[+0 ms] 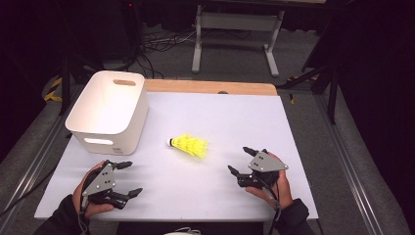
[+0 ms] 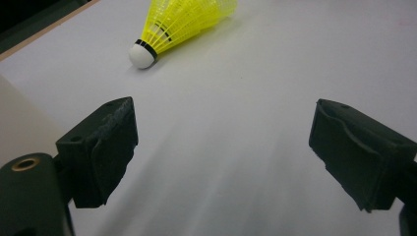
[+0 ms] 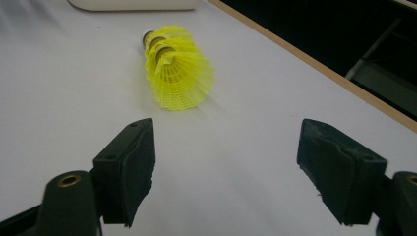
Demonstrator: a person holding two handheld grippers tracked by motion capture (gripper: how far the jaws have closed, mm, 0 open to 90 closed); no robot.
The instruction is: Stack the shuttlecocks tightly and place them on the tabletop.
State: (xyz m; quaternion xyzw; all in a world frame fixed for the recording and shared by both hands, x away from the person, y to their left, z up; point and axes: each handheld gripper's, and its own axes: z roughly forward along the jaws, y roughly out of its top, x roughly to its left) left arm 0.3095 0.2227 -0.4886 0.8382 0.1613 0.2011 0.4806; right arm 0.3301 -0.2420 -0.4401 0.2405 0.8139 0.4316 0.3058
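A person seated at a white table [image 1: 215, 122] holds a two-jaw gripper in each hand, with a stack of yellow plastic shuttlecocks [image 1: 189, 145] lying on its side near the middle of the tabletop, between the two tools and a little beyond them. The left gripper [image 1: 128, 178], held in the person's left hand [image 1: 88, 193] near the front left edge, has its black jaws spread wide with nothing between them; its own view looks across bare tabletop to the shuttlecocks' white cork tip [image 2: 141, 54], which points toward it. The right gripper [image 1: 241, 159], held in the right hand [image 1: 274, 188] near the front right, likewise has its jaws wide apart and empty; its own view faces the open yellow skirt end [image 3: 184, 81], where several nested skirts can be made out. Both grippers sit well apart from the shuttlecocks and from each other. A white plastic bin [image 1: 108, 110] with cut-out handles stands at the table's far left corner, its interior appearing empty. A strip of bare wood [image 1: 210, 87] runs along the table's far edge, and beyond it cables [image 1: 156, 44] trail over a grey floor beneath a white metal frame [image 1: 235, 29].
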